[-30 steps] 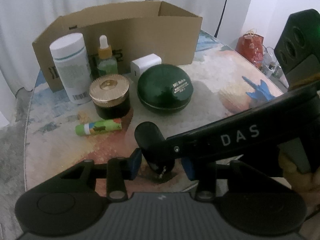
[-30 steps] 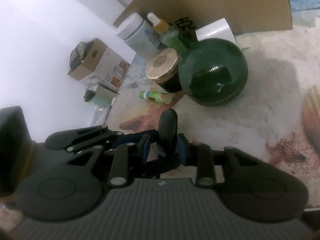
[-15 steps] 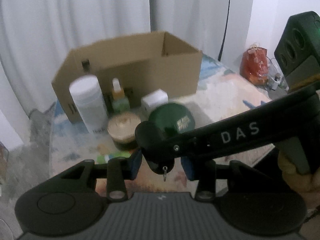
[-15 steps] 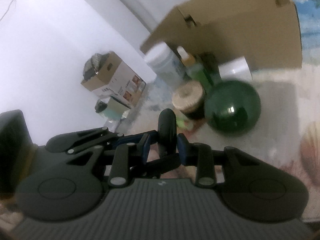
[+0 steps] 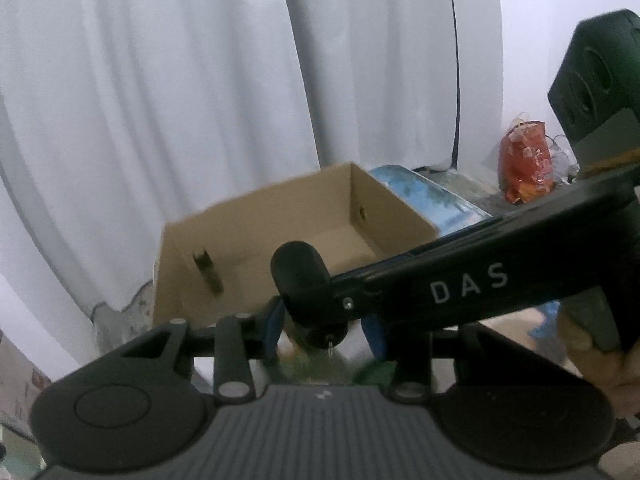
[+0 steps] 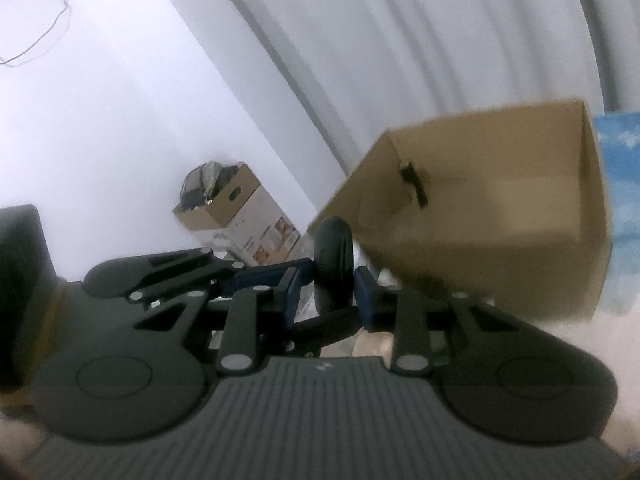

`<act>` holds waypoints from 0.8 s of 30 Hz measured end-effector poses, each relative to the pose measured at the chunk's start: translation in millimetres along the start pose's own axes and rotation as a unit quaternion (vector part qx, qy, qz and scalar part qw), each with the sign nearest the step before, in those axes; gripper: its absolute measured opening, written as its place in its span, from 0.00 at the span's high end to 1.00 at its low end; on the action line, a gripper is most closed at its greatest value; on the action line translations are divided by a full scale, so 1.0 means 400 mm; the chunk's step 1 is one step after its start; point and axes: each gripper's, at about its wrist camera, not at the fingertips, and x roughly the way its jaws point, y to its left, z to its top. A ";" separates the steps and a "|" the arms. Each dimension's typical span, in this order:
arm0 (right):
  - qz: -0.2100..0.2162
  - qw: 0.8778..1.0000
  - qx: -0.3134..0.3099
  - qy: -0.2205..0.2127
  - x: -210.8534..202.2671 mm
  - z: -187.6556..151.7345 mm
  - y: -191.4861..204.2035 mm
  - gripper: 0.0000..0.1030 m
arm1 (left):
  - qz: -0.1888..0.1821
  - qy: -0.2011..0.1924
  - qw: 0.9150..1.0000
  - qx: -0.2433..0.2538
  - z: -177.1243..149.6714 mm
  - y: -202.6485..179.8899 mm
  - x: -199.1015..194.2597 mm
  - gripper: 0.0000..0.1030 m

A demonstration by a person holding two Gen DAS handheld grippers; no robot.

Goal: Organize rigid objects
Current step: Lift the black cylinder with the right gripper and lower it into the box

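place: home room, likely living space
cues: white curtains (image 5: 180, 100), red snack bag (image 5: 526, 160), stuffed carton (image 6: 236, 216) by the wall

White pleated curtain (image 5: 180, 100) hung across the back, a black cable (image 5: 454, 60) run down beside it, a plain white wall (image 6: 120, 120) met at its left — a carton (image 6: 236, 216) of clutter set at the wall's foot, a red bag (image 5: 526, 162) left at the curtain's right.
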 end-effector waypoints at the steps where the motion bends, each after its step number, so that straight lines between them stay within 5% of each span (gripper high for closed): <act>1: 0.000 1.000 0.001 0.000 0.008 0.023 -0.011 0.71 | -0.003 0.003 1.000 0.000 0.020 0.010 0.018 0.58; 13: -0.004 0.990 0.102 0.098 0.219 0.219 -0.253 0.71 | -0.061 0.145 0.987 -0.024 0.196 0.130 0.356 0.58; 24: 0.005 0.961 0.194 0.196 0.357 0.200 -0.418 0.71 | -0.067 0.238 0.969 -0.004 0.145 0.146 0.490 0.59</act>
